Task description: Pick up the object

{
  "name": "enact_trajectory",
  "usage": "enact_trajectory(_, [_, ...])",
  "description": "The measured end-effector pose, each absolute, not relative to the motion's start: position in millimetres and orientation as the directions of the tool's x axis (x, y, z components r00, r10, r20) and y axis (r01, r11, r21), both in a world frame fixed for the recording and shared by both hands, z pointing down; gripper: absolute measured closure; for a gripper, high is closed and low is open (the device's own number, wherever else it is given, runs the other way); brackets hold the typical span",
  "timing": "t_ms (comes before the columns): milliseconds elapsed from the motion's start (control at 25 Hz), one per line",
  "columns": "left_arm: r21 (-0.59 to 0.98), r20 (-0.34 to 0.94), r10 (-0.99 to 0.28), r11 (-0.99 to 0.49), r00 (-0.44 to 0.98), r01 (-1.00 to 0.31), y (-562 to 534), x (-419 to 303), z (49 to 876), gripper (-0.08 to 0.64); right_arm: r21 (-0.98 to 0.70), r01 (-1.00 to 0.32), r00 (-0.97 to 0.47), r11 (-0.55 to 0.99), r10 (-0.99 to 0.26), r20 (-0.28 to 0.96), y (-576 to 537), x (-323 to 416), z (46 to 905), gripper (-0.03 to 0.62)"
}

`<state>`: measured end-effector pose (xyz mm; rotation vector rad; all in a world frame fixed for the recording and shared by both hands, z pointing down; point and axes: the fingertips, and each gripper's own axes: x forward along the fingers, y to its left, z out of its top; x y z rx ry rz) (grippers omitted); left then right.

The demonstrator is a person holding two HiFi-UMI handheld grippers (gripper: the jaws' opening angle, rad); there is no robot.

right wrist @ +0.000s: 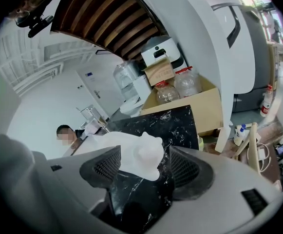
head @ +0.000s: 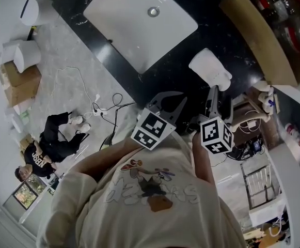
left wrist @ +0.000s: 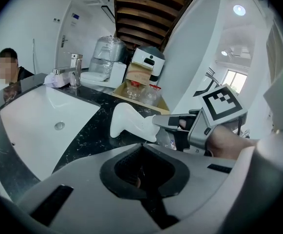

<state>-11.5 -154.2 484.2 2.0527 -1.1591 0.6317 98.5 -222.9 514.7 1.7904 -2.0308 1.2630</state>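
The object (head: 210, 68) is a white, lumpy moulded piece lying on the black marble counter (head: 180, 61), right of the sink. My right gripper (head: 213, 88) reaches over its near end. In the right gripper view the object (right wrist: 136, 152) sits between the two pads of the right gripper (right wrist: 143, 156). It lies close against the left pad, and a strip of dark counter shows before the right pad; the jaws stand wide open. From the left gripper view the object (left wrist: 129, 123) rests on the counter with the right gripper (left wrist: 163, 124) at its end. My left gripper (head: 171, 94) hangs shut and empty, left of the object.
A white sink (head: 139, 19) with a faucet (left wrist: 75, 69) fills the counter's left part. Behind the counter stands a cardboard box with water bottles (right wrist: 180, 89). A person (head: 51, 143) sits on the floor, with cables (head: 106, 110) nearby. The counter's edge runs just under both grippers.
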Motion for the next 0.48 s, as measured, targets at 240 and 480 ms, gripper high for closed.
enact_trajectory(240, [0.334, 0.7, -0.524, -0.362, 0.486, -0.87, -158.6, -9.4, 489.6, 0.546, -0.48, -0.873, -0.275, -0.083, -0.73, 0.626, -233.4, 103.3, 525.5, 0.301])
enact_trajectory(480, [0.335, 0.708, -0.52, -0.349, 0.478, -0.875, -162.7, -14.2, 494.2, 0.546, -0.474, -0.877, -0.283, -0.082, -0.709, 0.646, -239.4, 98.6, 537.7, 0.301])
